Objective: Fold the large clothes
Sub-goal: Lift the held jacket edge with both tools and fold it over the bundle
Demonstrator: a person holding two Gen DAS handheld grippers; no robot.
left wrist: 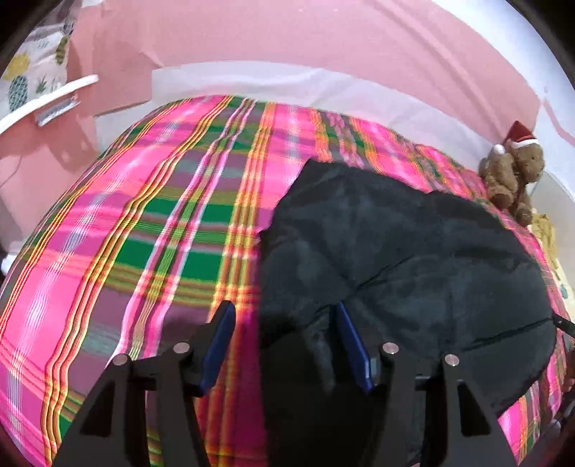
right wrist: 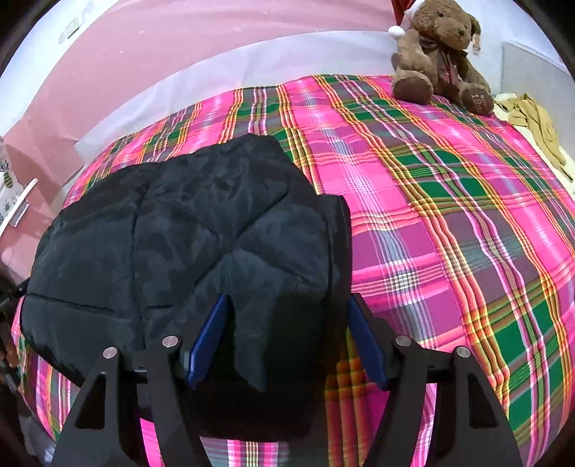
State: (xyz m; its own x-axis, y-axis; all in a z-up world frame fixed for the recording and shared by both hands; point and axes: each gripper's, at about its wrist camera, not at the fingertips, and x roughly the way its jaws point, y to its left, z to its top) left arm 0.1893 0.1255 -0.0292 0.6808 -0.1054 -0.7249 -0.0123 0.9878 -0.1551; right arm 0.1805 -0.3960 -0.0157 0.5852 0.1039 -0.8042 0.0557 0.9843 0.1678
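Observation:
A dark quilted jacket lies folded in a thick bundle on the pink plaid bedspread. My left gripper is open, its blue-padded fingers astride the jacket's left near edge. In the right wrist view the jacket fills the left half of the bedspread. My right gripper is open, its fingers wide apart around the jacket's right near corner, where a flap of fabric sits between them.
A brown teddy bear with a Santa hat sits at the far right of the bed, also in the left wrist view. A tan cloth lies beside it. A pink wall backs the bed. A pineapple-print bag hangs far left.

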